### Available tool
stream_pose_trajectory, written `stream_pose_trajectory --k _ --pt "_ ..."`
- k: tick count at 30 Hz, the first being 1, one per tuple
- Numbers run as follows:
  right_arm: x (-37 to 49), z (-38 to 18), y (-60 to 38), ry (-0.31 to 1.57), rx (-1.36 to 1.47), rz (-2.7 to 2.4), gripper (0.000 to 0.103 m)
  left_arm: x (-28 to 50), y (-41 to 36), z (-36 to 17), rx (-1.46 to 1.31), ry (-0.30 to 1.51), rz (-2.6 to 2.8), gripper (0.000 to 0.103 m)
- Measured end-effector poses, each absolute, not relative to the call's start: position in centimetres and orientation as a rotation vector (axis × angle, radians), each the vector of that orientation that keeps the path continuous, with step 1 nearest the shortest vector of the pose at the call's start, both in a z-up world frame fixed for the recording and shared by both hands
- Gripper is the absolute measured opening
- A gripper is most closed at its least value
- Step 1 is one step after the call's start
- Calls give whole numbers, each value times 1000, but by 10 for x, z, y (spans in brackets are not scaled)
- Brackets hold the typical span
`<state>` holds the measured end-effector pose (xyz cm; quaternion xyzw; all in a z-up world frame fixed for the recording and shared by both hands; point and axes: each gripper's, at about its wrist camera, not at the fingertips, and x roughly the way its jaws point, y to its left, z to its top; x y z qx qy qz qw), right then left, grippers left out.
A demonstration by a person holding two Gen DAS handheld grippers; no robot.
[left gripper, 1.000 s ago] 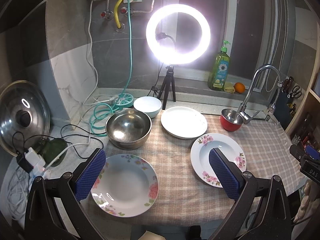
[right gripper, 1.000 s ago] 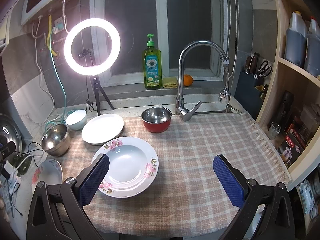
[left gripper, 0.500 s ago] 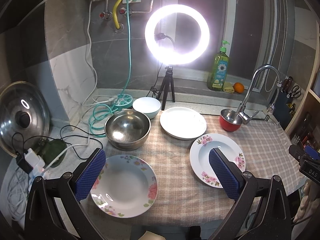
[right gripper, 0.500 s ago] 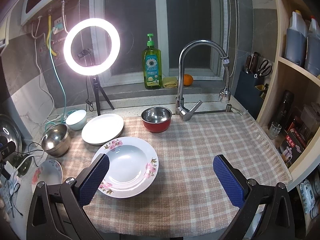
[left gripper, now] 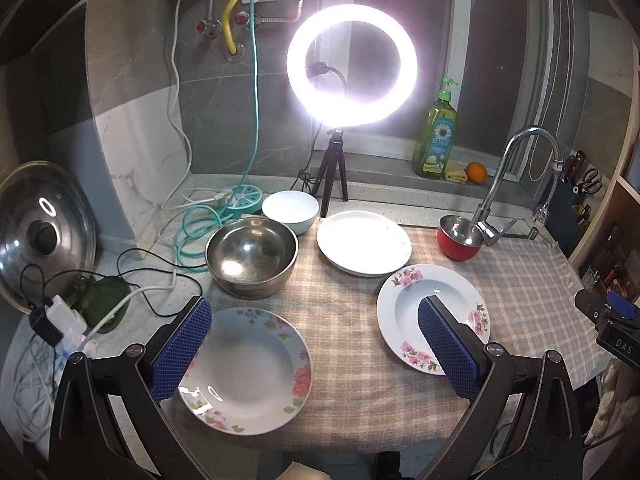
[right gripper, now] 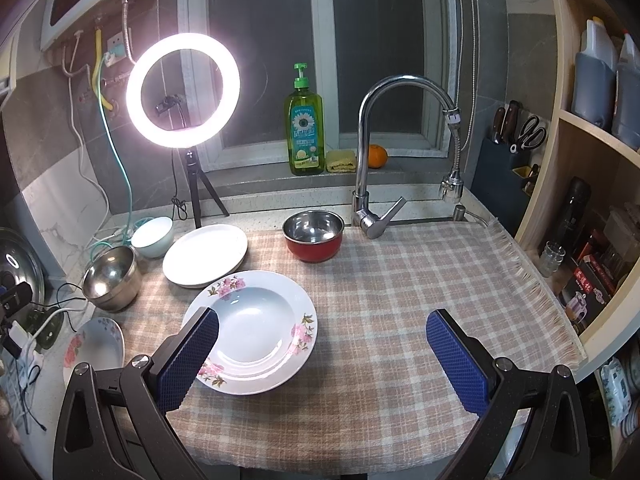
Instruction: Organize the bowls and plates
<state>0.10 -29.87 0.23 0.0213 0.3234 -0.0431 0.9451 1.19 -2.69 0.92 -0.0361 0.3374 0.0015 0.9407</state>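
1. At your left gripper's [left gripper: 314,342] 6 o'clock lies the pastel-flowered white soup plate [left gripper: 244,370]; its jaws gape, empty.
2. Your right gripper [right gripper: 322,354], spread wide and empty, has the pink-flowered white soup plate [right gripper: 256,330] at 9 o'clock.

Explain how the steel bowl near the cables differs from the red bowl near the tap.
The steel bowl is bare metal outside, while the red bowl is red outside with a metal inside. The steel bowl looks clearly wider than the red bowl. The steel bowl sits at the cloth's left edge; the red bowl stands at its back edge, beside the tap. Both stand upright and look empty.
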Motion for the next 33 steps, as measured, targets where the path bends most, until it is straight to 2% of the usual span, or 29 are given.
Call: stream_pose_trajectory --k 18,26,30,32,33 --pt "30 -33 -313 761 76 16 103 33 -32 -26 -146 800 -57 102" --pt "47 -49 -324 824 124 69 101 45 -42 -41 -180 855 -95 98" --pt "56 -56 -328 853 134 89 92 54 -46 -50 -205 886 -113 91" --pt "60 -60 -330 869 144 100 90 57 -48 -55 -220 901 -125 82" --pt "62 -62 -331 876 149 105 87 59 -49 -57 -227 912 -131 80"
